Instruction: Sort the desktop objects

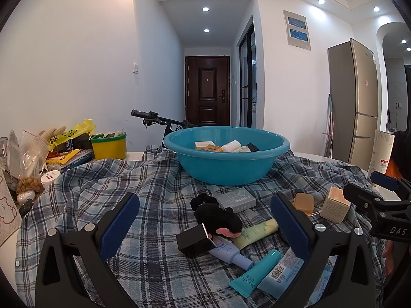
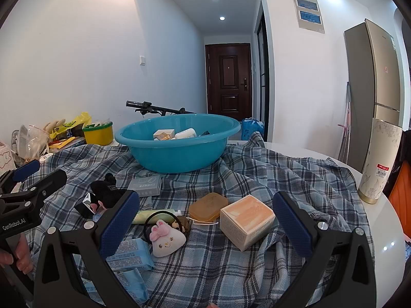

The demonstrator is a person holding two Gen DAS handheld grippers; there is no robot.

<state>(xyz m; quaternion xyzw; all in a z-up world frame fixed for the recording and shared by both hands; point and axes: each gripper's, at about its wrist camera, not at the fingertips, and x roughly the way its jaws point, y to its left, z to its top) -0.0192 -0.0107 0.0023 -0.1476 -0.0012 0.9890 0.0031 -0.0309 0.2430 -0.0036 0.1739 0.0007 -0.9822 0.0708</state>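
A: What is taking up most of the tabletop?

B: A plaid cloth point(image 1: 143, 187) is covering it, and a teal basin point(image 1: 226, 159) is sitting toward the far edge, already holding a few small boxes and a white bottle.

A: And the grippers?

B: The left gripper point(image 1: 205, 227) is hovering with its jaws wide apart, gripping nothing. The right gripper point(image 2: 205, 224) is likewise standing open and empty.

A: What is lying between them?

B: In front of the right one, a peach-topped box point(image 2: 246, 222) is resting near the right edge of the cloth, with an amber soap case point(image 2: 208, 206) just beside it. A grey box point(image 1: 236, 200) is lying closer to the basin. Before the left gripper, a black plush toy point(image 1: 218, 214) is leaning over a black box point(image 1: 194, 240), and a teal tube point(image 1: 253, 273) is lying toward the near edge. A small plush bunny charm point(image 2: 167, 238) is sitting in the middle.
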